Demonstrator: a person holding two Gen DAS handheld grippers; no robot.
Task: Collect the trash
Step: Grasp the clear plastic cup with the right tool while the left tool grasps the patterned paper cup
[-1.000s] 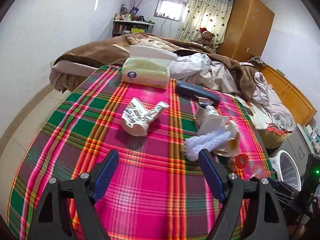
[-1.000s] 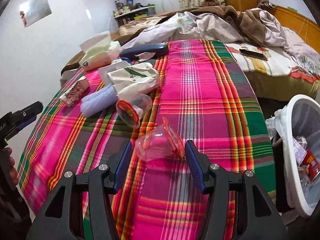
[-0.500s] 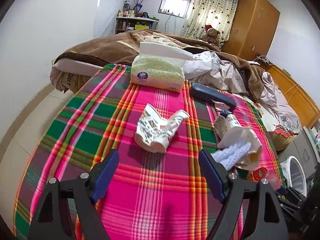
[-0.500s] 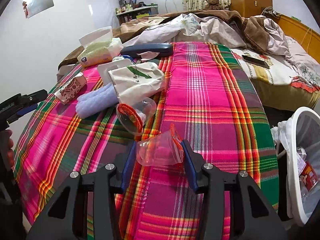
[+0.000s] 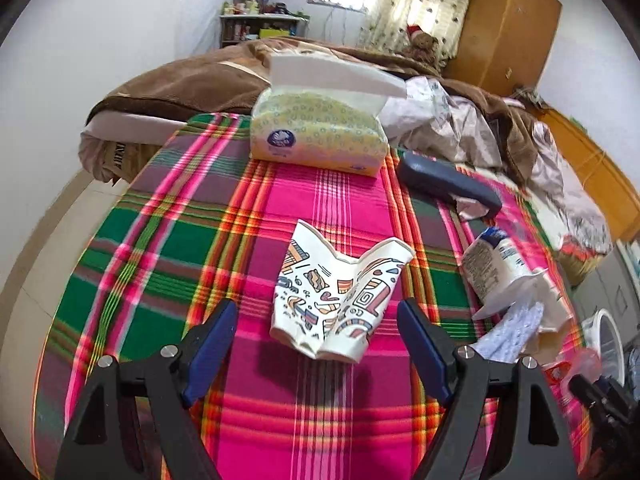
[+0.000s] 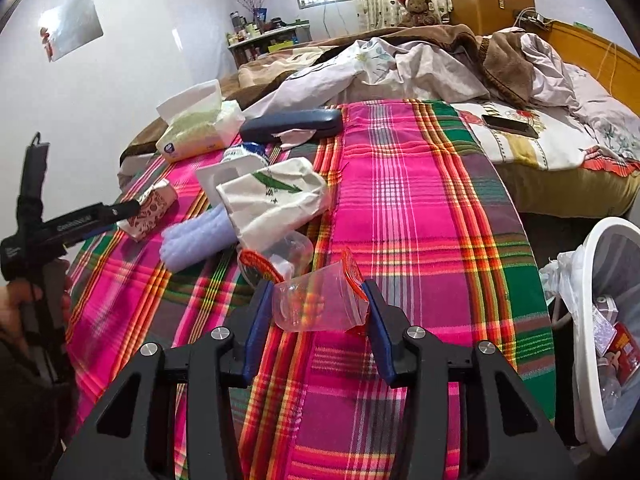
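My right gripper [image 6: 316, 304] is shut on a clear plastic cup with a red rim [image 6: 320, 300] and holds it just above the plaid cloth. A second clear cup [image 6: 280, 256] lies behind it. My left gripper [image 5: 316, 336] is open, its jaws on either side of a crushed patterned paper cup [image 5: 340, 296] lying on the cloth. That cup and the left gripper [image 6: 120, 210] also show in the right wrist view. A white trash bin [image 6: 600, 240] with trash inside stands at the right, below the table edge.
On the plaid cloth [image 5: 180, 264] lie a tissue pack [image 5: 316, 132], a dark blue case [image 5: 448, 182], a tube [image 5: 492, 264], a crumpled white bag [image 6: 276, 200] and a lilac cloth roll [image 6: 196, 240]. An unmade bed [image 6: 460, 64] lies behind.
My left gripper has moved forward until its open jaws flank the crushed paper cup. My right gripper has closed on the clear cup and lifted it slightly.
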